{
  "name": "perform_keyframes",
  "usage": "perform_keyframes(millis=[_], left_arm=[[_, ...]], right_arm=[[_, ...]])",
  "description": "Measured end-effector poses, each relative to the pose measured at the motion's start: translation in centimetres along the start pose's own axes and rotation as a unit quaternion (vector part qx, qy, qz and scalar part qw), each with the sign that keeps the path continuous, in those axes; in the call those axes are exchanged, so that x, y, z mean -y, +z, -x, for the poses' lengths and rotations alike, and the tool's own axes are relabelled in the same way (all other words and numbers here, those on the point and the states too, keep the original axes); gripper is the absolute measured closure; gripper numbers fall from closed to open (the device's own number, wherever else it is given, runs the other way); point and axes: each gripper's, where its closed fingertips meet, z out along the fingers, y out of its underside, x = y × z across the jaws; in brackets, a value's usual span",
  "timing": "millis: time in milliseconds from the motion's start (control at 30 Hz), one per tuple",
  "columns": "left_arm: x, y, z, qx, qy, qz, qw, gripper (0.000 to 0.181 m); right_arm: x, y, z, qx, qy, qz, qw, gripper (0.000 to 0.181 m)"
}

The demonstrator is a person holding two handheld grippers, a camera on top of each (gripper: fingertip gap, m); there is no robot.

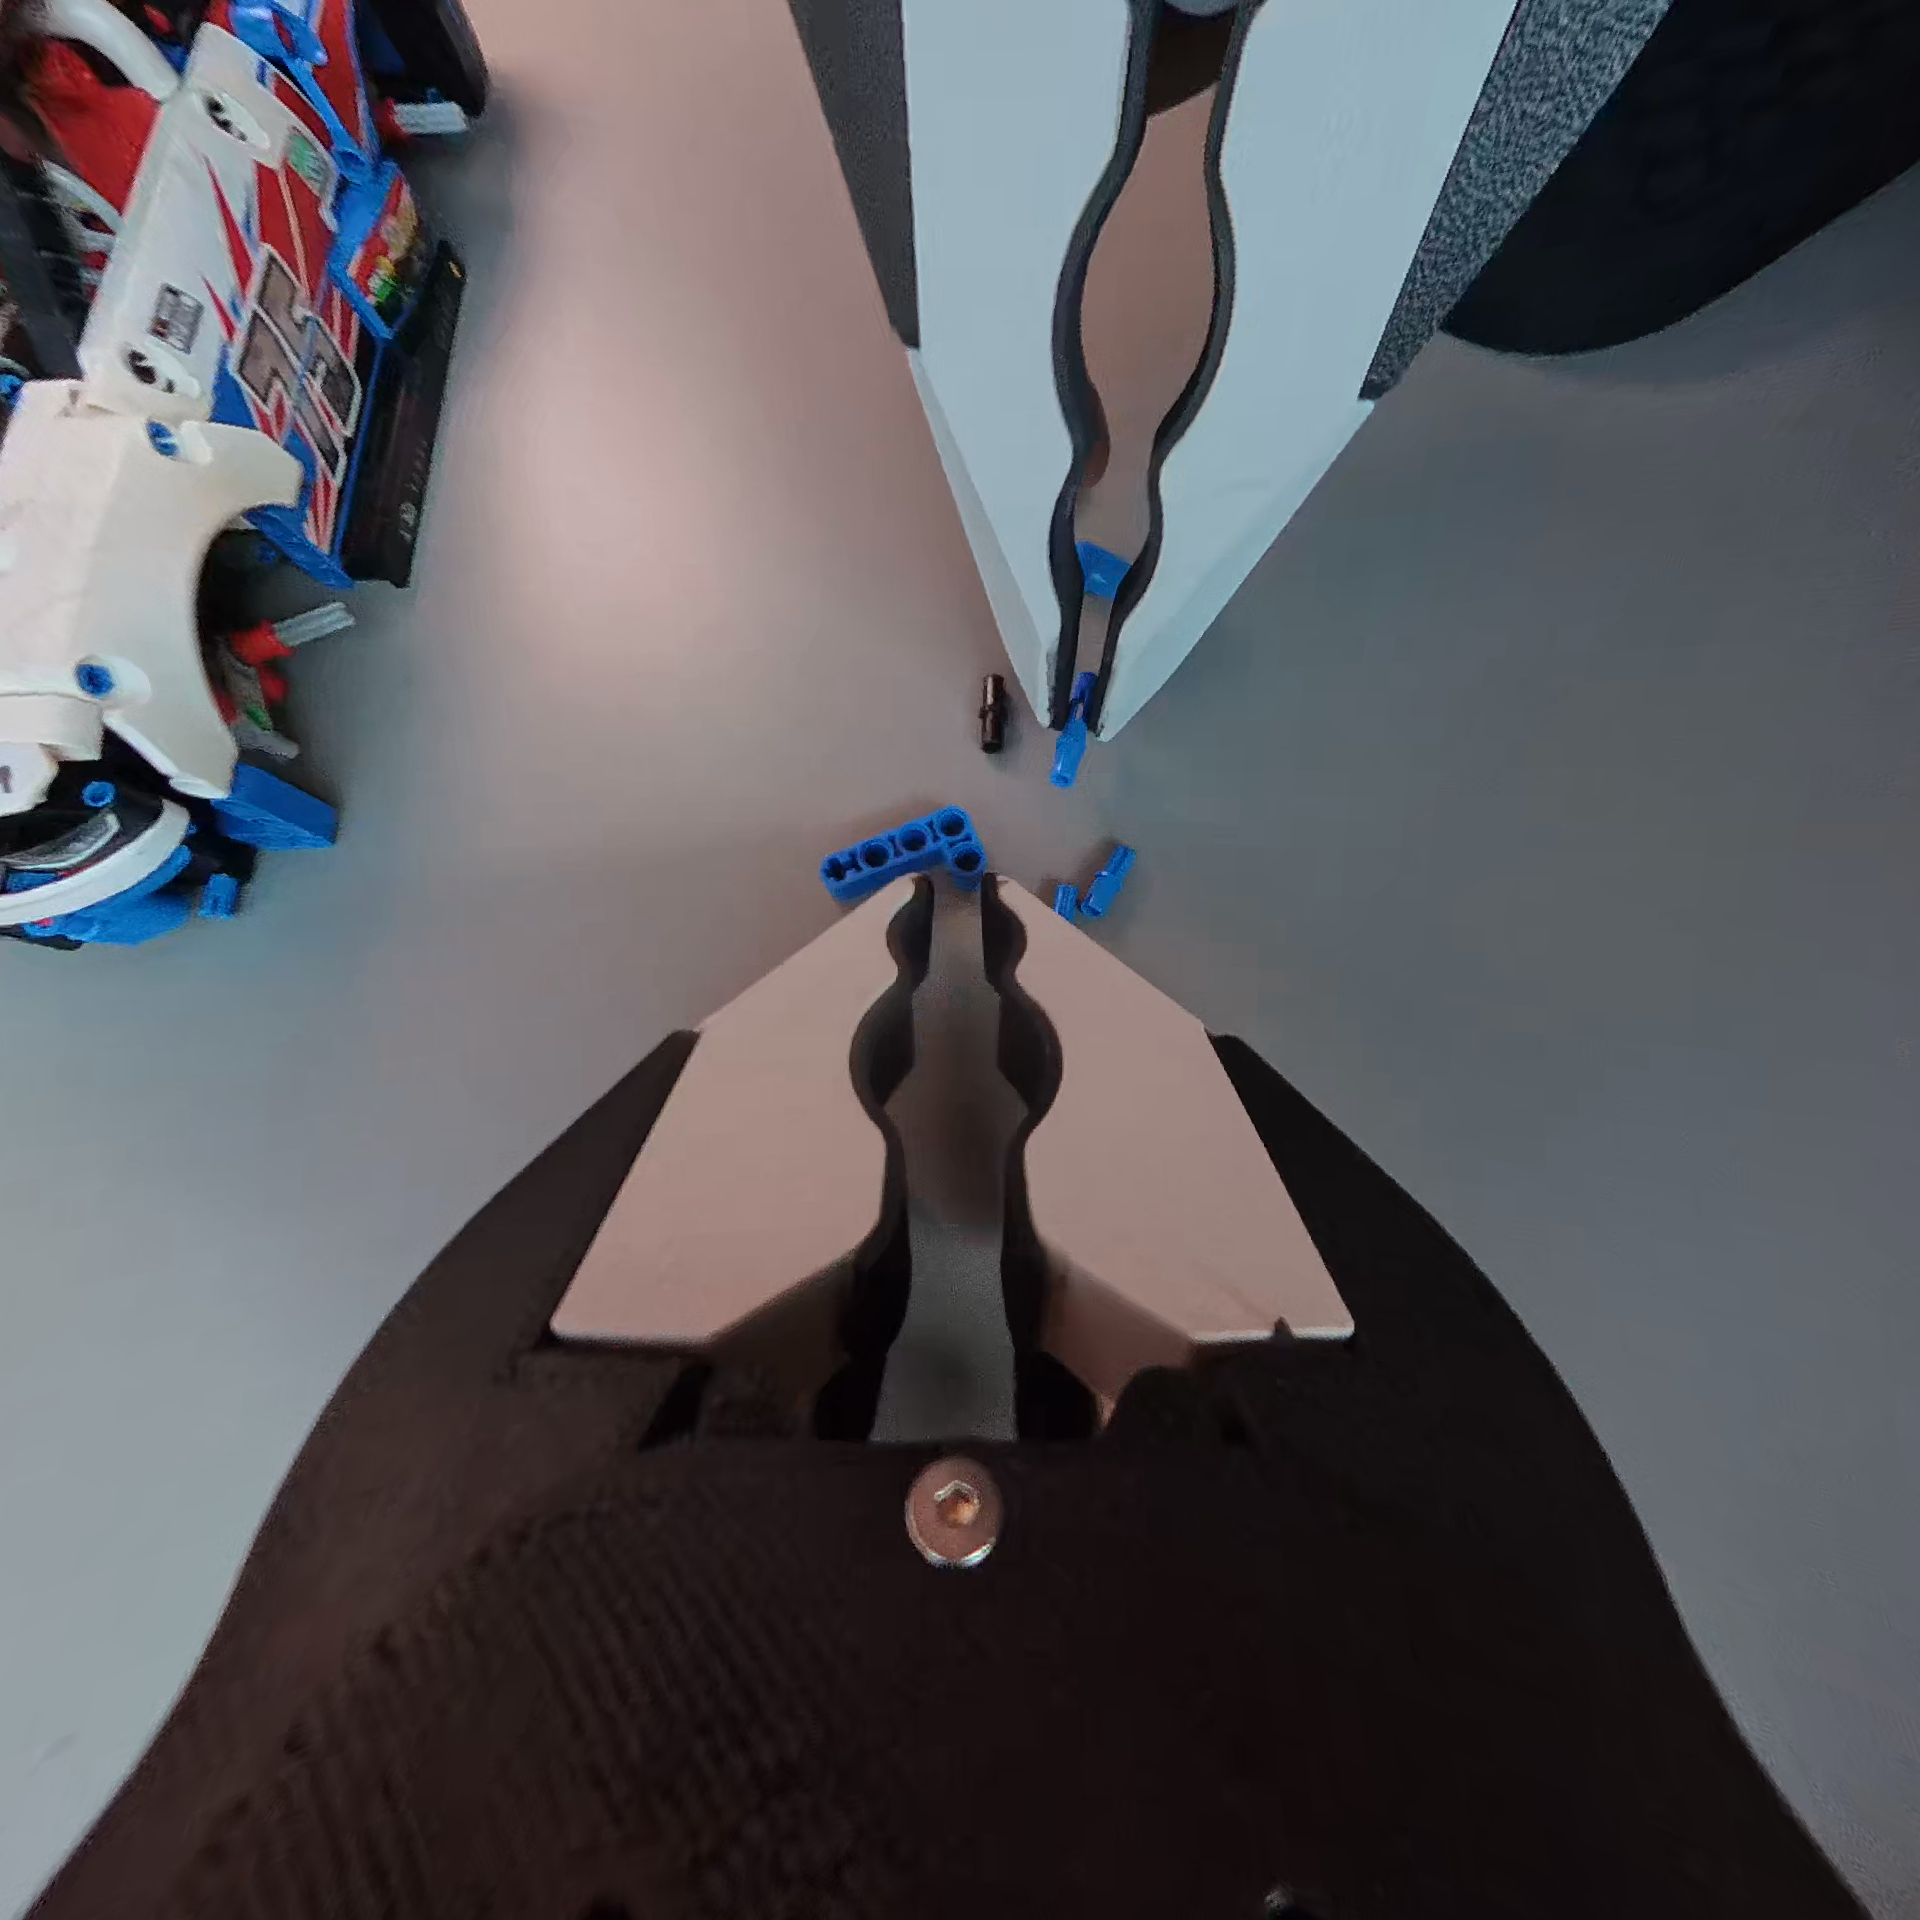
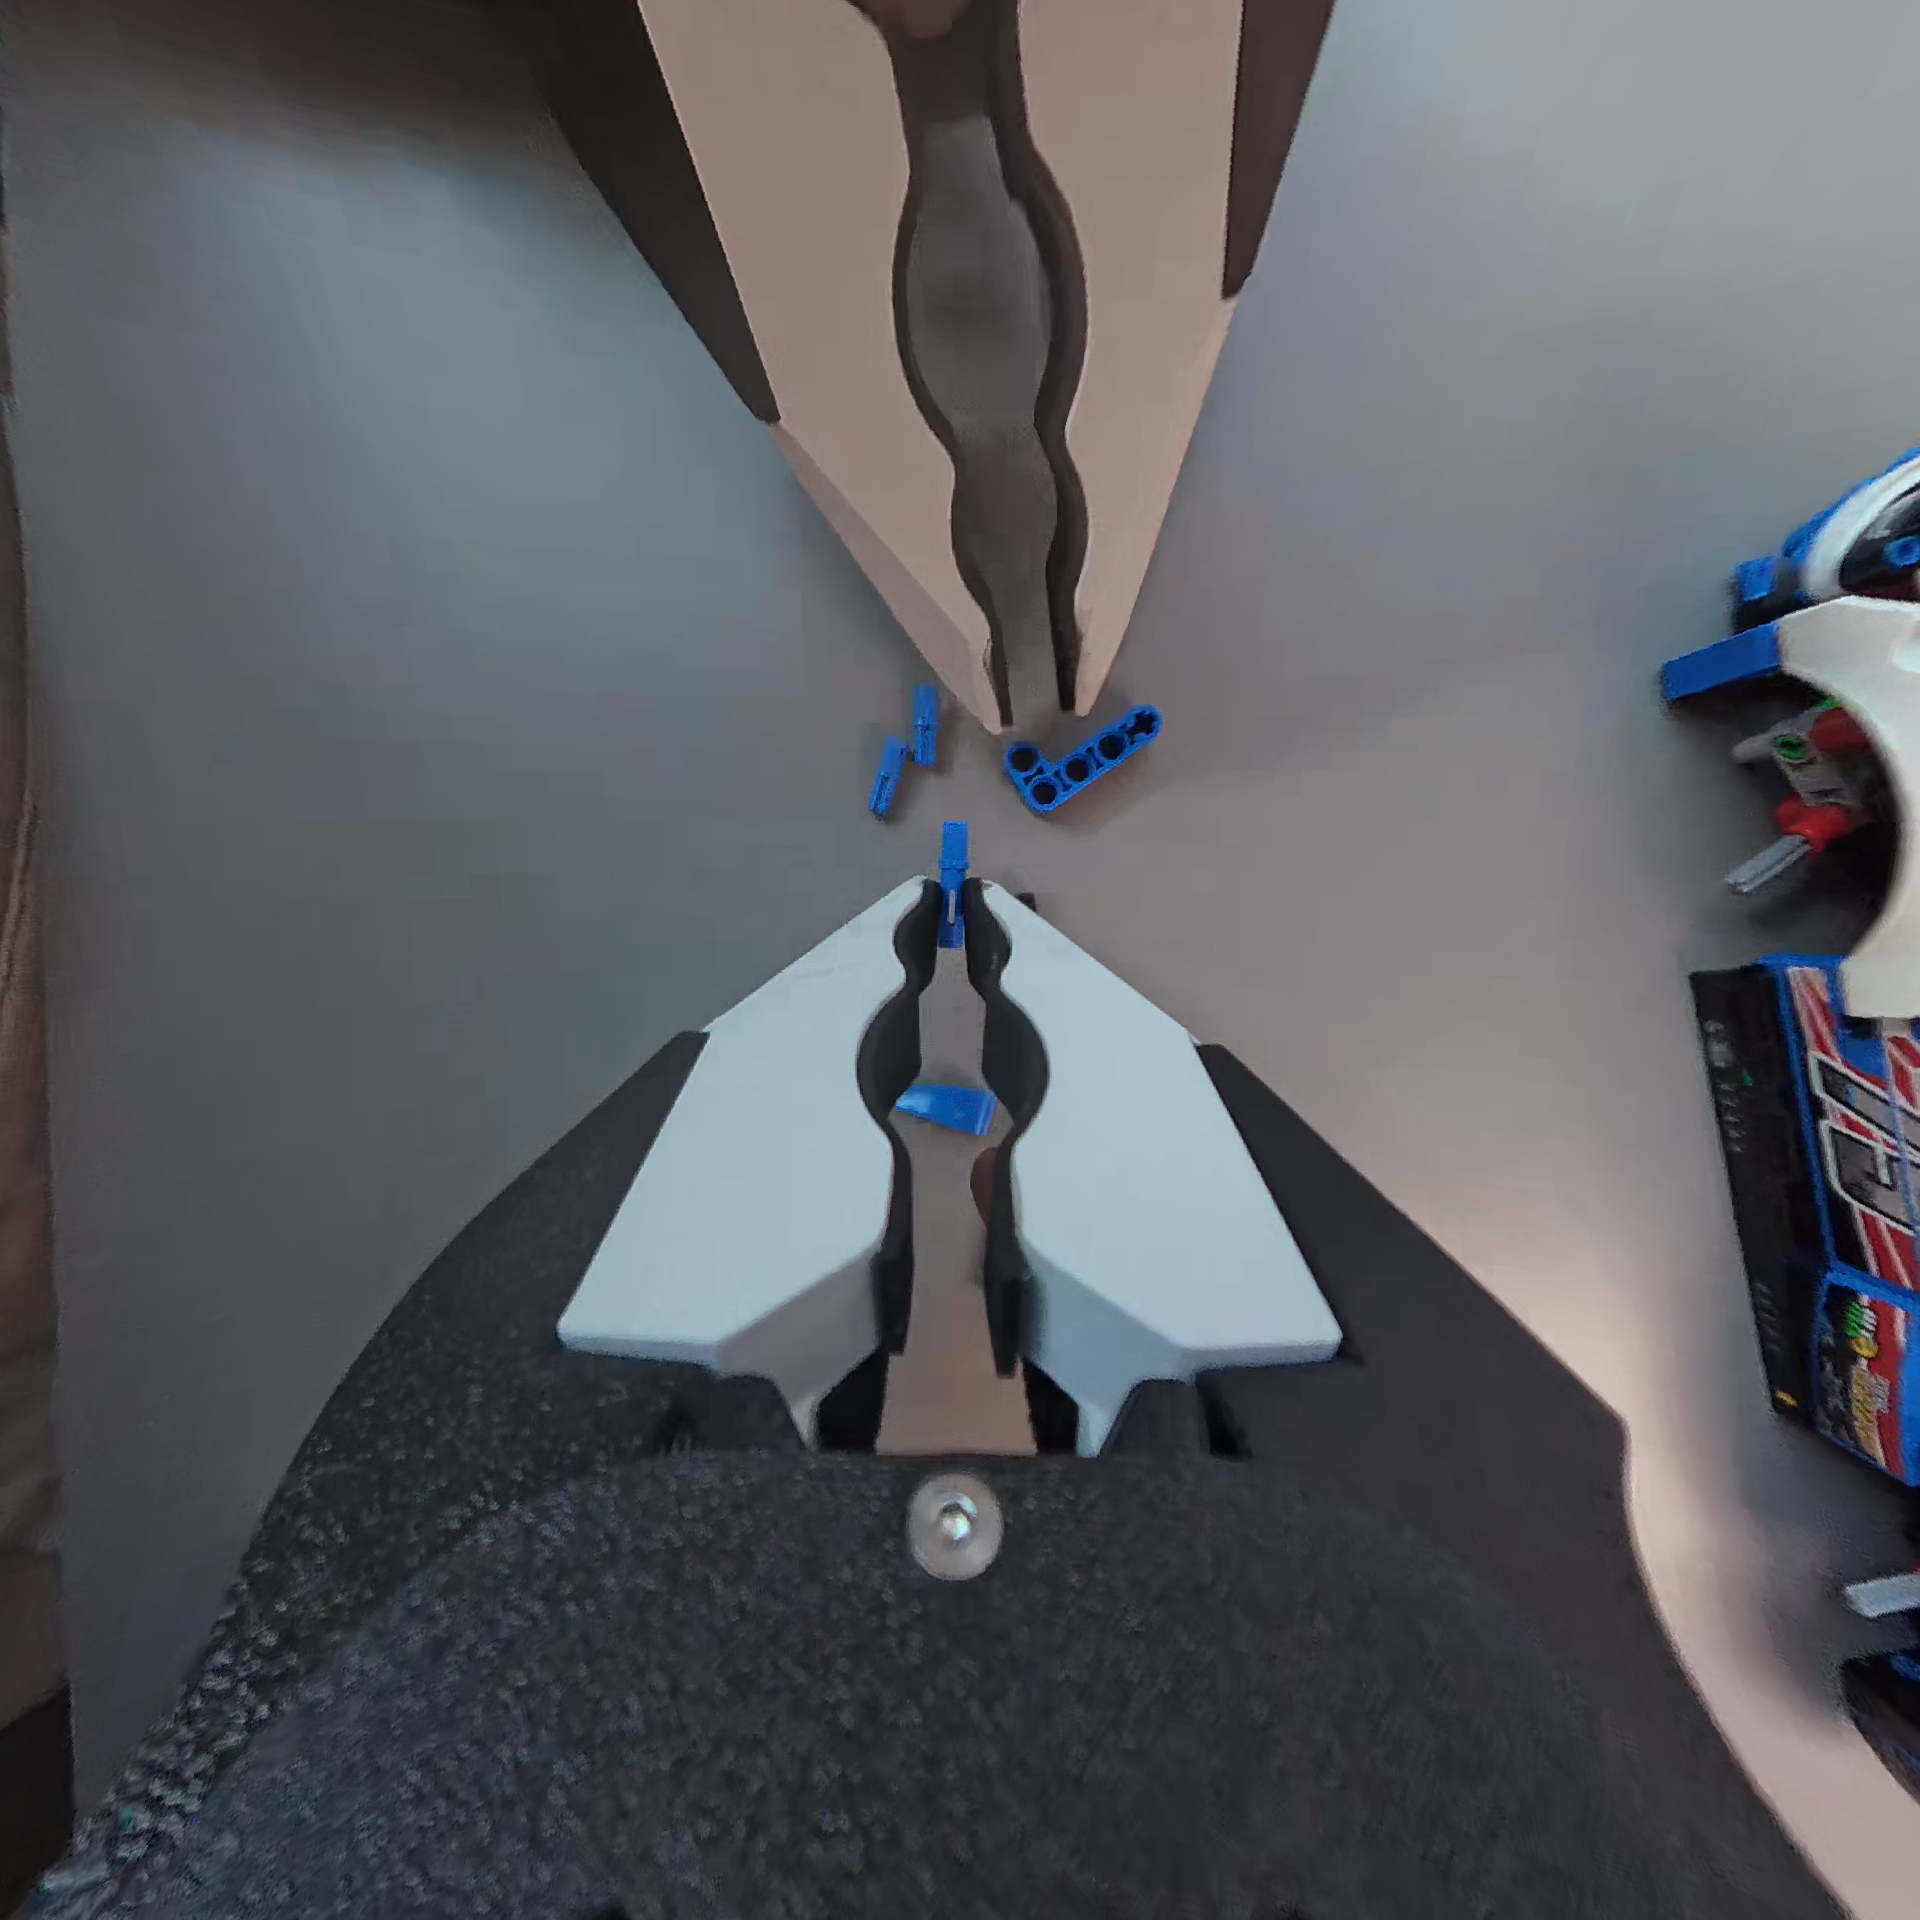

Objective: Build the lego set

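My left gripper point(image 1: 953, 883), with beige fingers, is narrowly open, its tips at the short arm of a blue L-shaped beam point(image 1: 902, 847) that lies on the grey table. The beam touches one finger only. From the right wrist view, the same gripper point(image 2: 1036, 715) stands just behind the beam point(image 2: 1081, 764). My right gripper point(image 2: 951, 883), with pale blue fingers, is shut on a blue pin point(image 2: 953, 847) that sticks out past its tips toward the beam. It faces the left gripper point(image 1: 1075, 722). A second blue piece point(image 2: 940, 1107) sits deeper between its fingers.
Two loose blue pins point(image 1: 1099, 883) lie beside the beam, and a black pin point(image 1: 990, 712) lies near the right gripper's tips. The partly built white, blue and red Lego car point(image 1: 156, 468) stands at the left, and shows at the right in the right wrist view point(image 2: 1849, 935). Less than 4 cm separates the two grippers' tips.
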Motion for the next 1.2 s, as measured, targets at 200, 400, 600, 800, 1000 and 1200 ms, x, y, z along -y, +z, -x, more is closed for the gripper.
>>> perform_keyframes(millis=[200, 400, 600, 800, 1000, 1200], left_arm=[[5.1, -3.4, 1.2, -0.01, -0.049, -0.179, 0.983, 0.159], [8.0, -6.1, 3.1, 0.053, -0.079, -0.296, 0.95, 0.154], [8.4, -6.4, 3.0, 0.047, -0.088, -0.32, 0.942, 0.167], [8.1, -6.3, 3.2, 0.037, -0.101, -0.313, 0.944, 0.181], [7.7, -6.0, 3.2, 0.03, -0.103, -0.299, 0.948, 0.181], [8.0, -6.7, 3.7, 0.082, -0.059, -0.311, 0.945, 0.181]], right_arm=[[6.7, -5.7, -3.1, -0.045, 0.061, -0.272, 0.959, 0.179], [10.2, -8.1, -4.5, -0.031, 0.163, -0.484, 0.859, 0.18], [10.6, -7.7, -4.5, -0.019, 0.182, -0.523, 0.833, 0.18], [10.2, -7.4, -4.5, 0.002, 0.192, -0.527, 0.828, 0.18], [9.8, -7.2, -4.7, 0.045, 0.234, -0.526, 0.816, 0.18], [9.3, -8.8, -5.7, 0.12, 0.329, -0.57, 0.743, 0.18]])
